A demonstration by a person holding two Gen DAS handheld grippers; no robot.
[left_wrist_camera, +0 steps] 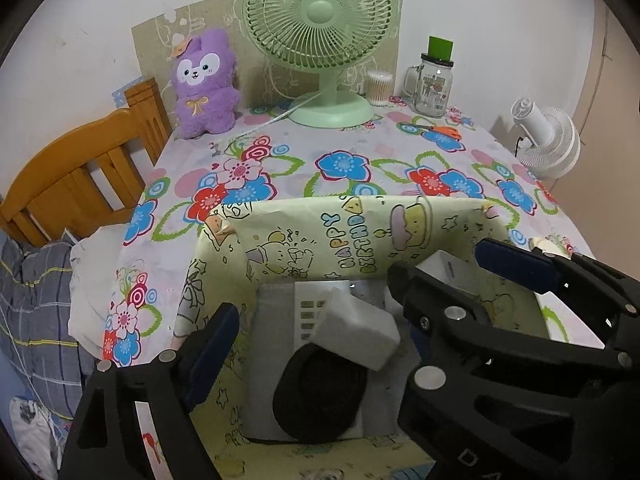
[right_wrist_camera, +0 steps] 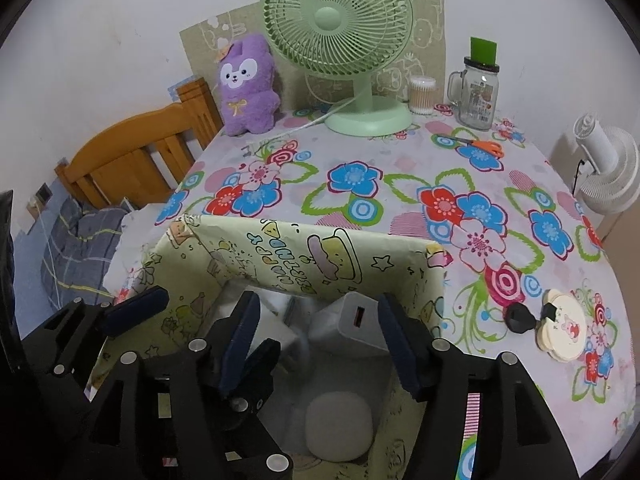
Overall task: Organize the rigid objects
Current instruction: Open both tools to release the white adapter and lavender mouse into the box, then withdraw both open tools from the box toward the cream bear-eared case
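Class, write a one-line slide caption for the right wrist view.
Both grippers open over the birthday-paper box, a white charger between the right gripper's jaws.

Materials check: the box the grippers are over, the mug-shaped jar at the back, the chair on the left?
Box: likely cardboard under matte printed wrapping paper; creased, folded corners. Jar: clear glass, glossy, see-through wall, dark lid probably metal or plastic. Chair: wood, orange varnish, slatted back.

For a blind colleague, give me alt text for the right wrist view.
The right gripper, open, hangs over a paper-lined box holding a white charger and a rounded white case; a green fan stands behind.
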